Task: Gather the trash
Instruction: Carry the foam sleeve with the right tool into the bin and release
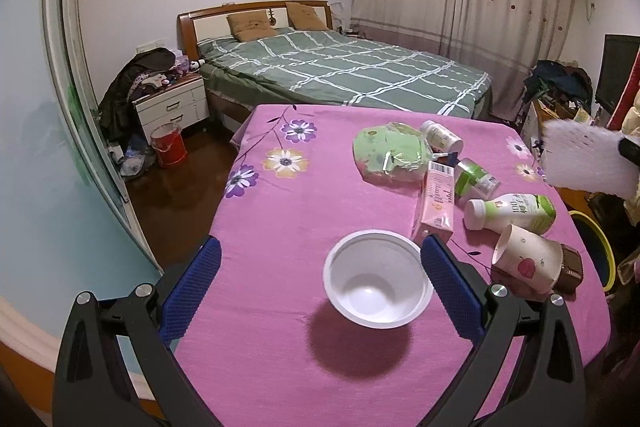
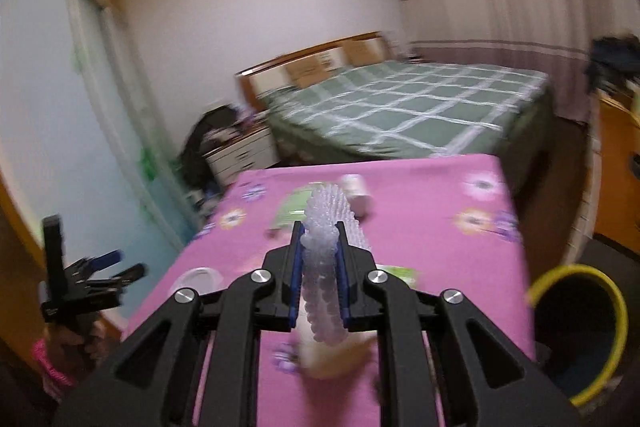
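The right gripper [image 2: 319,247] is clamped on a strip of bubble wrap [image 2: 325,279] above the desk [image 2: 440,247]; carry it fully over the yellow-rimmed bin [image 2: 600,291] before releasing. The left gripper [image 1: 320,267] hangs wide open, empty, around the white bowl [image 1: 378,279].

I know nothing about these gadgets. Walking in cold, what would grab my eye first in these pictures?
Probably the bright pink flowered tablecloth, with a white bowl sitting between the open blue-padded fingers of the left gripper. Behind the bowl lies a jumble of trash: a green wrapper, bottles and a tipped paper cup. In the right wrist view, the right gripper pinches a strip of bubbly clear foam, with a yellow-rimmed bin at the table's right.
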Action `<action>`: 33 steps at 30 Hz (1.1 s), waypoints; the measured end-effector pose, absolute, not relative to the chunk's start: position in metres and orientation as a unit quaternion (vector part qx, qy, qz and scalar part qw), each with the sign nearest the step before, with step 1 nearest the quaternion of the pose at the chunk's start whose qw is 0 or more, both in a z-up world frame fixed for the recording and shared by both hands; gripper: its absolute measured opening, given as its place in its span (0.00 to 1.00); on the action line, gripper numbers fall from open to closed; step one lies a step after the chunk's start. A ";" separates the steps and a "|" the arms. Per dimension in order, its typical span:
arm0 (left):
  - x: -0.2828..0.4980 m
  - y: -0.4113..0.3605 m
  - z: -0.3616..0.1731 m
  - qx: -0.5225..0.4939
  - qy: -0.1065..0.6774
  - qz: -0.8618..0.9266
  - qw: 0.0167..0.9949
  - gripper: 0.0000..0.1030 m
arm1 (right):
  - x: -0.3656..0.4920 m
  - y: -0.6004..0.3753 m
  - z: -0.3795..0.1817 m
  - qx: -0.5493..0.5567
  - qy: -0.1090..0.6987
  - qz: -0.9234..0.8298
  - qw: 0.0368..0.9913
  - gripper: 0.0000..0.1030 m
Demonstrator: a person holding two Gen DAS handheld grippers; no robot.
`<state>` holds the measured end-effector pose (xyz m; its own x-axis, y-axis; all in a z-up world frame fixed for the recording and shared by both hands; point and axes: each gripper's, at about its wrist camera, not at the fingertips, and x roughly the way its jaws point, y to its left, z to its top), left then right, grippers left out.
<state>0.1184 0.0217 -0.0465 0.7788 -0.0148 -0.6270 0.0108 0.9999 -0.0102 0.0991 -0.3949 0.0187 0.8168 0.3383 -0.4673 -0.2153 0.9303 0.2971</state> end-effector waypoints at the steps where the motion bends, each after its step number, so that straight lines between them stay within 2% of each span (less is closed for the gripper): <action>1: 0.119 0.019 -0.047 -0.002 0.333 -0.008 0.943 0.95 | 0.096 -0.407 0.017 0.121 0.264 0.129 0.948 0.14; 7: 0.119 0.006 -0.050 0.005 0.338 -0.017 0.941 0.95 | 0.081 -0.488 -0.004 0.141 0.263 -0.006 0.954 0.14; 16: 0.121 -0.009 -0.052 0.016 0.341 -0.025 0.939 0.95 | 0.086 -0.573 -0.064 0.169 0.314 -0.122 0.926 0.15; 19: 0.123 -0.012 -0.053 0.018 0.344 -0.026 0.938 0.95 | 0.085 -0.587 -0.076 0.174 0.322 -0.139 0.920 0.25; 21: 0.124 -0.013 -0.054 0.019 0.347 -0.028 0.937 0.95 | 0.085 -0.592 -0.080 0.176 0.321 -0.145 0.919 0.44; 33: 0.128 -0.015 -0.078 0.020 0.369 -0.036 0.928 0.95 | 0.103 -0.579 -0.080 0.177 0.313 -0.141 0.922 0.50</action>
<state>0.1278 -0.0150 -0.0780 0.7248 -0.0510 -0.6871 0.0809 0.9967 0.0114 0.1031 -0.5786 -0.0795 0.7641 -0.1494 -0.6276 0.3709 0.8977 0.2380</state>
